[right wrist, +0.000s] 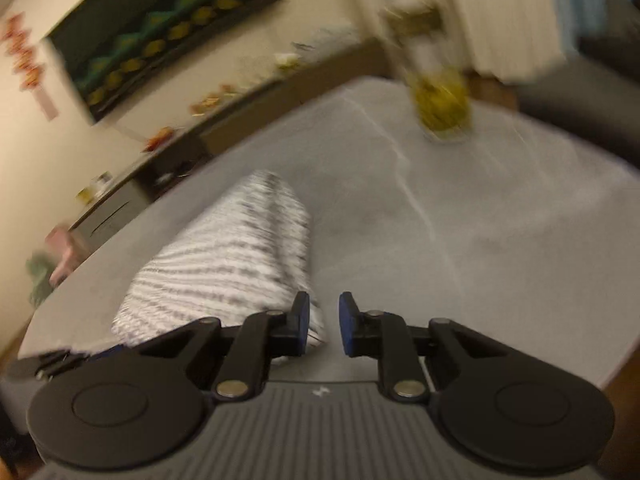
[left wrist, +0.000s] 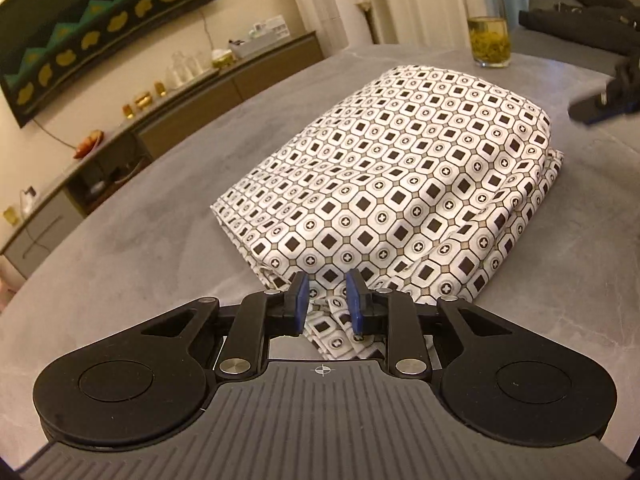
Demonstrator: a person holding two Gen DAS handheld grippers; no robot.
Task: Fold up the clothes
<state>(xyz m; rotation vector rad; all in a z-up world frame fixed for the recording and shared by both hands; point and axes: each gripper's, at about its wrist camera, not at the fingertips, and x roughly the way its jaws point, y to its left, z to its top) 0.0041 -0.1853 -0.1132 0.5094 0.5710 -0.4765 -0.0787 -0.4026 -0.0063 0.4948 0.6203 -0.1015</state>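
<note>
A folded patterned garment (left wrist: pixel 384 184) lies on the grey table (left wrist: pixel 140 240), its near edge reaching the left gripper (left wrist: pixel 327 302) at six o'clock. That gripper's blue pads (left wrist: pixel 302 304) stand narrowly apart, with a loose fold of the cloth below the gap and no pad pressing on it. The right gripper (right wrist: pixel 324 324) hangs over bare tabletop in its blurred view, jaws narrowly apart and empty, the garment at ten o'clock of it. A glass jar (left wrist: pixel 486 20) stands at one o'clock beyond the cloth.
</note>
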